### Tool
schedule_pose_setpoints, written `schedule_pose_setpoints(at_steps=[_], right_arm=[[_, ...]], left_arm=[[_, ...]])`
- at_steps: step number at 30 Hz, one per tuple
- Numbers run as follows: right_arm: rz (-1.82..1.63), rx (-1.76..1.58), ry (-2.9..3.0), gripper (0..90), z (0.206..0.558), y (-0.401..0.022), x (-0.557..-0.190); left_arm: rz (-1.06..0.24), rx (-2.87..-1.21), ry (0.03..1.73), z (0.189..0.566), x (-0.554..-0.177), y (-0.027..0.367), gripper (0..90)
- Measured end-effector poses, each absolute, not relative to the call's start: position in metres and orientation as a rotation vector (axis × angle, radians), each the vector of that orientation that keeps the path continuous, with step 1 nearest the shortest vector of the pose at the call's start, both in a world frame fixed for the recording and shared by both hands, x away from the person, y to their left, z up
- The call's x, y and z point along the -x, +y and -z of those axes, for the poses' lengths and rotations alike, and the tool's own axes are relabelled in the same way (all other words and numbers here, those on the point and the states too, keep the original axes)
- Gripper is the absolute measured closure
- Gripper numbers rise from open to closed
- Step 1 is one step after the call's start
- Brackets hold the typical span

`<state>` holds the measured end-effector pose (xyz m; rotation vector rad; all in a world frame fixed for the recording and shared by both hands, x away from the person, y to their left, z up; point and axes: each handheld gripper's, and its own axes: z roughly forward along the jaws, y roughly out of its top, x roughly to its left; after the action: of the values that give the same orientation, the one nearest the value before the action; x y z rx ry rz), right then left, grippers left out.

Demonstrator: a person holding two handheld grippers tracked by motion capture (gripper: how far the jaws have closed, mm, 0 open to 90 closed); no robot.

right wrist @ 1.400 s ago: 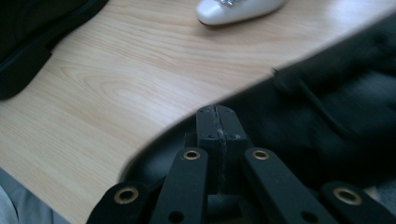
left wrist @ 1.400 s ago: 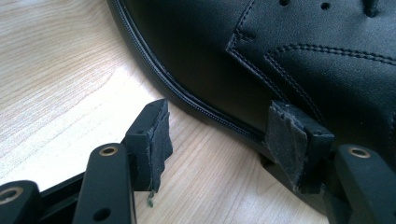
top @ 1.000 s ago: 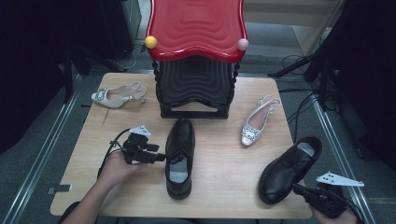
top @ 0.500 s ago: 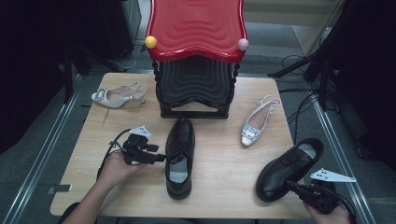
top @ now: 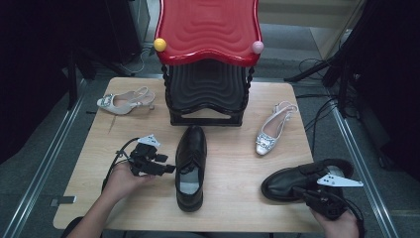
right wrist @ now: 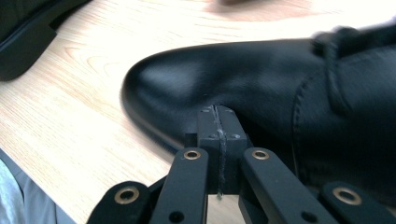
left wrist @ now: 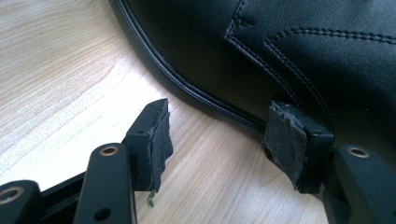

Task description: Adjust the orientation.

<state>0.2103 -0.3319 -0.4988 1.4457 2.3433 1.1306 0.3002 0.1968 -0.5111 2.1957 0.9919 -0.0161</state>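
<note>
From the high view, the left tool (top: 166,167) sits at nine o'clock of the black leather lace-up shoe at mid-bench (top: 190,166), while the right tool (top: 301,191) nudges the second black leather shoe (top: 302,176) at five o'clock on the wooden bench (top: 233,163). In the left gripper view the jaws gape wide, empty, beside that shoe's welt. In the right gripper view the jaws are pressed together against the upper. The step looks like lining up the pair; next calls for a steady sideways push.

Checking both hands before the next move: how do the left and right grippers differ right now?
The left gripper has its jaws open, one pad against the side of the middle black shoe; the right gripper has its jaws shut with nothing between them, tips at the right black shoe. The left points sideways across the table; the right points up-left. Neither grips a shoe.
</note>
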Motion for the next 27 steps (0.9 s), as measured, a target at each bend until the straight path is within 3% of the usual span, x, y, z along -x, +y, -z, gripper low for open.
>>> schedule_pose_setpoints(at_steps=[13,27], right_arm=[[-1.066,-1.357,2.426,90.0,0.501,-0.294,-0.223],[-1.157,-1.488,2.153,90.0,0.454,-0.35,-0.22]], left_arm=[[0.02,-2.206,0.986,0.512,-0.299,0.195,40.3],[0.022,-2.208,0.988,0.512,-0.299,0.196,40.4]])
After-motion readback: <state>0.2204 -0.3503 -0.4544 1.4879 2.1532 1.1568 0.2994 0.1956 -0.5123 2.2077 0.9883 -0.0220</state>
